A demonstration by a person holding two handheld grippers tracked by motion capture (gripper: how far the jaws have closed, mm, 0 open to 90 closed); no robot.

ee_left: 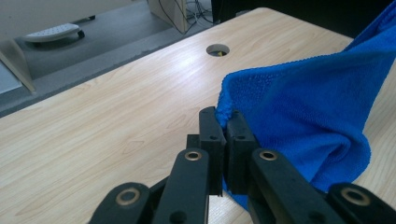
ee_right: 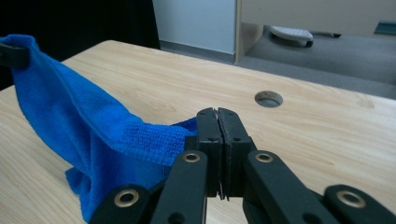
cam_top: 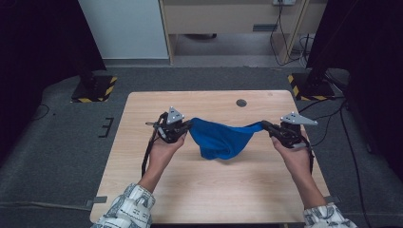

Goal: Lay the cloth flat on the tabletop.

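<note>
The blue cloth (cam_top: 221, 138) hangs slung above the middle of the counter (cam_top: 142, 114), the left hand-held gripper (cam_top: 186, 127) clenched on one corner and the right hand-held gripper (cam_top: 264, 126) clenched on the opposite one, its belly sagging to the wood. This looks like the spreading or folding step; next both hands likely must draw apart evenly and lower it flat. Only a cable hole (cam_top: 241, 102) sits beyond, not in the way.

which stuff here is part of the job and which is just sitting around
In use:
- blue cloth, lifted and stretched between both tongs
- left tongs, shut on one corner
- right tongs, shut on another corner

Just there:
- table
- cable hole
- floor cables
</note>
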